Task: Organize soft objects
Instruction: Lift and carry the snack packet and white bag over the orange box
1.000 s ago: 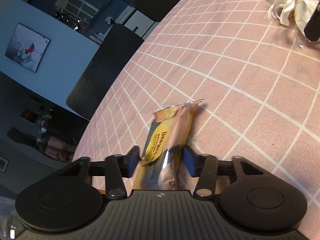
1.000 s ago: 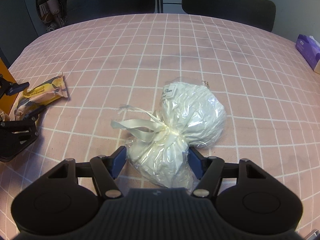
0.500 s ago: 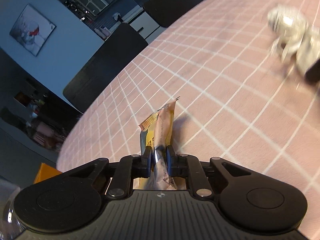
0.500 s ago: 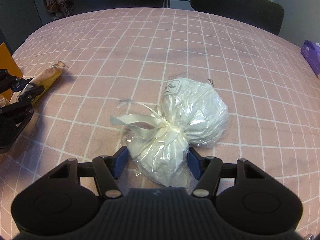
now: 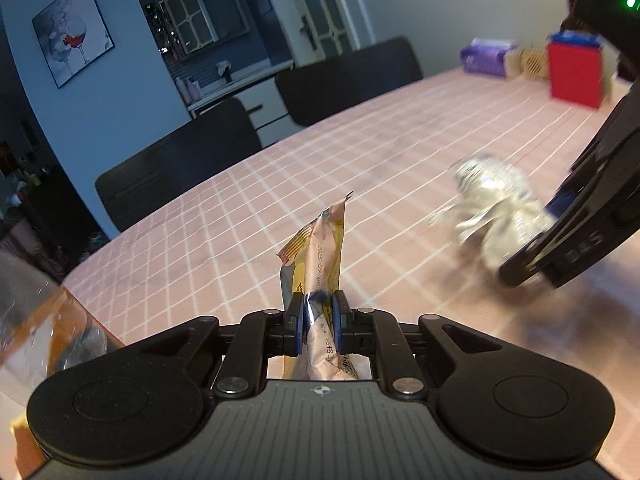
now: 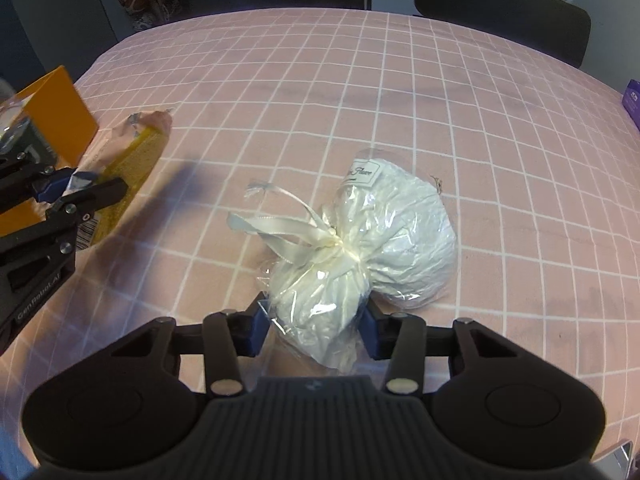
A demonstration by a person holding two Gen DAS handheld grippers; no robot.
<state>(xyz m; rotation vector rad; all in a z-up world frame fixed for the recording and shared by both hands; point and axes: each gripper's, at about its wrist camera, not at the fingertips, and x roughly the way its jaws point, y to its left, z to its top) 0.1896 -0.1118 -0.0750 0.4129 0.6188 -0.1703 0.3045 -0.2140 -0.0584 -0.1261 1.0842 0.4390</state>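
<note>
Between my left gripper's [image 5: 316, 322] fingers a snack packet [image 5: 316, 252] is pinched near its end, off the tabletop [image 5: 360, 168]: light, crinkly, slippery film, best held at the flat seam. My right gripper [image 6: 314, 330] has just been closing around the tied cellophane bag [image 6: 384, 240], soft and squashy; whether it's gripped I can't tell. Only the right view shows the orange box [image 6: 60, 112] beside the packet.
</note>
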